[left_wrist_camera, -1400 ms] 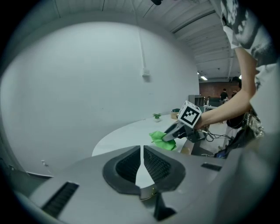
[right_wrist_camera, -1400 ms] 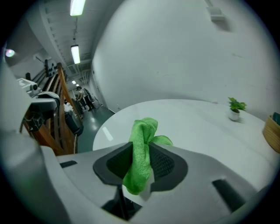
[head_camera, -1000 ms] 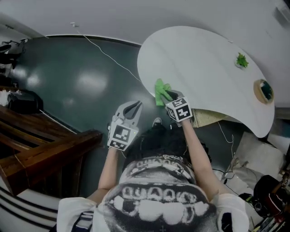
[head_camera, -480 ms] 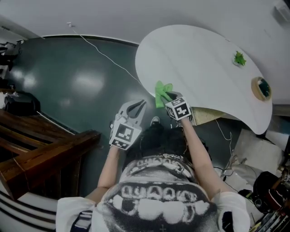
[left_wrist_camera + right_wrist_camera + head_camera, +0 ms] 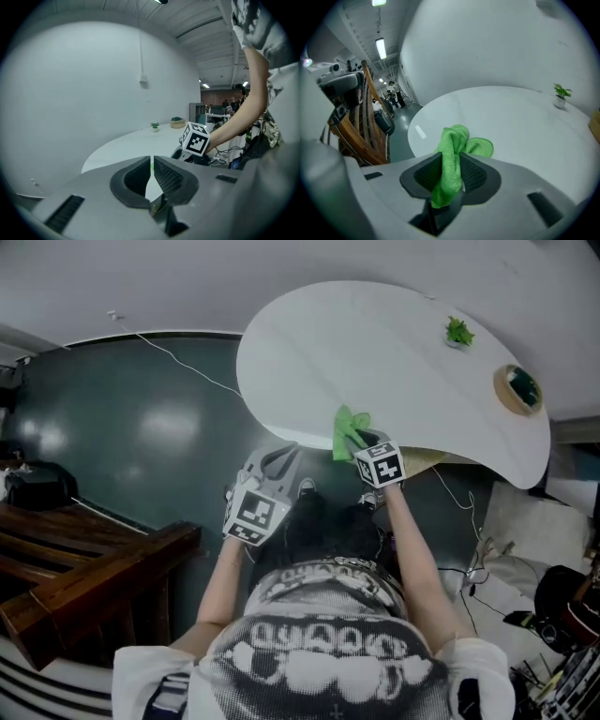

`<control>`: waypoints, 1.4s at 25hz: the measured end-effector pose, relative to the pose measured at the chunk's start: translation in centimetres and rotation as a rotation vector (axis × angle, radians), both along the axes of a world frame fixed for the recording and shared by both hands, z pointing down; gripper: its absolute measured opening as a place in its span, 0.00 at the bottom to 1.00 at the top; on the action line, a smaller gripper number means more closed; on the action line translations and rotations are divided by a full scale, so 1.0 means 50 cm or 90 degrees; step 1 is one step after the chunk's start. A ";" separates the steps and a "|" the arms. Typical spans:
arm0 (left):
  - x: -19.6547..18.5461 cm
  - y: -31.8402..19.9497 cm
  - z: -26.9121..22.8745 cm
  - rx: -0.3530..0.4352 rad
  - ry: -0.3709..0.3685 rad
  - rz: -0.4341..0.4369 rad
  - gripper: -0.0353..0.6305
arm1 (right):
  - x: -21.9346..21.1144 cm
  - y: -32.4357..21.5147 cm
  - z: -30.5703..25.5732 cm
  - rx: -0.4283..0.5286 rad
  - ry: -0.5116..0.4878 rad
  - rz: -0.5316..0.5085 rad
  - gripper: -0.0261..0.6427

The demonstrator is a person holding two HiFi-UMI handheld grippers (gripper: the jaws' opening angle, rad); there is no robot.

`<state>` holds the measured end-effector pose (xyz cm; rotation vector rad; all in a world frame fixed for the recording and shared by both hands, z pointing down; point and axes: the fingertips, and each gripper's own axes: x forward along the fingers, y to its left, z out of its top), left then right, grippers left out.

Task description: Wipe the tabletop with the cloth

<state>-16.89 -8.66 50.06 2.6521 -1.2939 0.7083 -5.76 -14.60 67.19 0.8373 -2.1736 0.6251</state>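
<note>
A green cloth [image 5: 454,154] is pinched in my right gripper [image 5: 451,164], its loose end resting on the white tabletop [image 5: 515,126] near the front edge. In the head view the cloth [image 5: 349,429] lies just inside the rounded table [image 5: 394,352] rim, ahead of the right gripper [image 5: 364,442]. My left gripper [image 5: 277,460] hovers off the table's near-left edge over the floor, jaws shut with nothing between them. In the left gripper view its jaws [image 5: 151,171] meet, and the right gripper's marker cube [image 5: 195,139] shows beyond them.
A small green plant [image 5: 458,332] and a round wooden bowl [image 5: 518,387] stand at the table's far right. A white cable [image 5: 169,357] runs over the dark floor. A wooden stair rail [image 5: 84,577] is at the left; bags and cables [image 5: 525,549] lie at the right.
The right gripper has carried the cloth rightward along the table's front edge. The head view has shifted, so the table sits more to the left. The left gripper stays beside the rim.
</note>
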 end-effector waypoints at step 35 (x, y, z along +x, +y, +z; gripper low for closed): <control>0.645 -0.008 -0.023 0.019 -0.008 0.089 0.09 | 1.138 0.059 0.002 0.018 0.086 0.390 0.21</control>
